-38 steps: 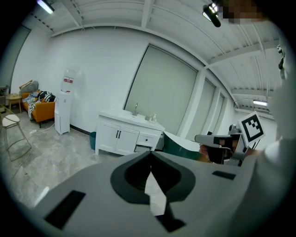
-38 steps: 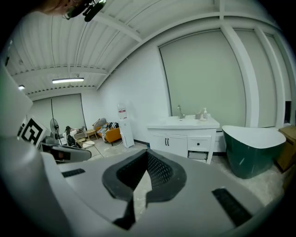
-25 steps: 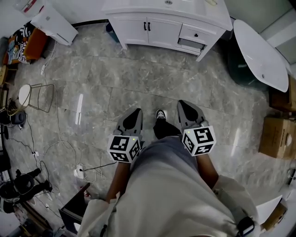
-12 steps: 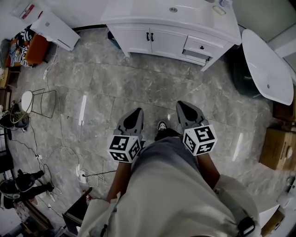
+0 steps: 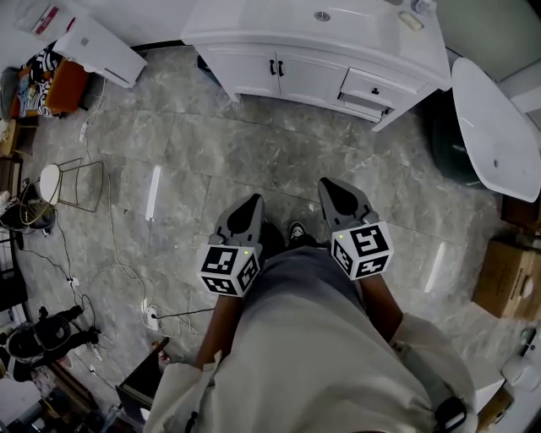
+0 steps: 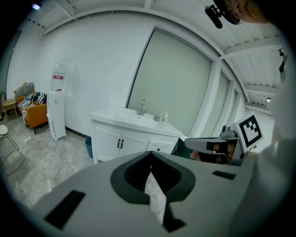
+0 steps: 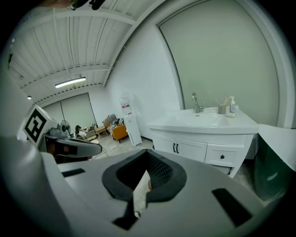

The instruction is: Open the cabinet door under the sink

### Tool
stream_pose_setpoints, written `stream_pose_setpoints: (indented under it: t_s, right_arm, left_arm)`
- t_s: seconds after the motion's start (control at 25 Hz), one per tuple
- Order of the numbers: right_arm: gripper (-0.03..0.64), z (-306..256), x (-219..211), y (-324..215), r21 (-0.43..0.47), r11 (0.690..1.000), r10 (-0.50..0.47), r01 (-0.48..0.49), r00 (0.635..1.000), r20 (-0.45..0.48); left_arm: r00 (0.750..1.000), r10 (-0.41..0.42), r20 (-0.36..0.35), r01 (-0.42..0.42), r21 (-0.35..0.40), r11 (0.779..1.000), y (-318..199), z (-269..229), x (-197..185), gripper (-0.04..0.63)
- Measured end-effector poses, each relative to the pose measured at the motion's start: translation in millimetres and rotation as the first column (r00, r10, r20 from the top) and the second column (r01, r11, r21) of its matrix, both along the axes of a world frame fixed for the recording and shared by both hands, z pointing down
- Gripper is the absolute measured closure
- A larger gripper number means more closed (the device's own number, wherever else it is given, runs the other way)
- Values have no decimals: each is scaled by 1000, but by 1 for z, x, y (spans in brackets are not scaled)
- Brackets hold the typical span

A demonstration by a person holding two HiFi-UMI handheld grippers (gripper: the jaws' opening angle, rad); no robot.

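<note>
A white vanity cabinet [image 5: 279, 74] stands at the far end of the marble floor, its two doors shut, with dark handles [image 5: 275, 68] at the seam. The sink [image 5: 321, 17] sits on top. In the left gripper view the doors [image 6: 121, 144] lie ahead and left; in the right gripper view the same doors [image 7: 178, 149] lie ahead and right. My left gripper [image 5: 251, 203] and right gripper [image 5: 331, 188] are held close to the body, well short of the cabinet. Both are shut with nothing in them, as the left gripper [image 6: 150, 157] and right gripper [image 7: 147, 157] also show in their own views.
Two small drawers [image 5: 368, 84] sit right of the doors. A white tub-like shell [image 5: 494, 127] and cardboard boxes [image 5: 507, 254] stand at the right. A water dispenser [image 5: 97, 46], a wire stool [image 5: 68, 182] and loose cables [image 5: 110, 271] lie at the left.
The cabinet has slid lower in the head view as the person steps toward it. Both grippers keep their place by the body and stay shut.
</note>
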State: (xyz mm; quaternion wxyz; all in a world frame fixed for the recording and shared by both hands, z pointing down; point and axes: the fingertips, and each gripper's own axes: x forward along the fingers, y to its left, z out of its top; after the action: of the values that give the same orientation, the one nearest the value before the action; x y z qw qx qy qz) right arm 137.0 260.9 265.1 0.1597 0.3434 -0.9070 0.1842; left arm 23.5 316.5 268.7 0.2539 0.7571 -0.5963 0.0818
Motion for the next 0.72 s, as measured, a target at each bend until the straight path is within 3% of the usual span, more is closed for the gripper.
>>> stream_pose_setpoints:
  t_s: [0.24,0.44,0.72]
  right_arm:
    - [607,9,-24,-23,-3,1000,12,-12,999,-39]
    - [607,7,-53,-53,-11,996,89,-89,995,-56]
    - [607,-1,-101,-113,-16,990,139,-140,987,-81]
  left_arm:
    - [1000,-17,-17,17,6,1000,-25,1,-23,595]
    - [996,-74,-52,76,42,996,-72,-6,-72,595]
    - [994,8,-107,-2,50,999,-152,-14,-118,595]
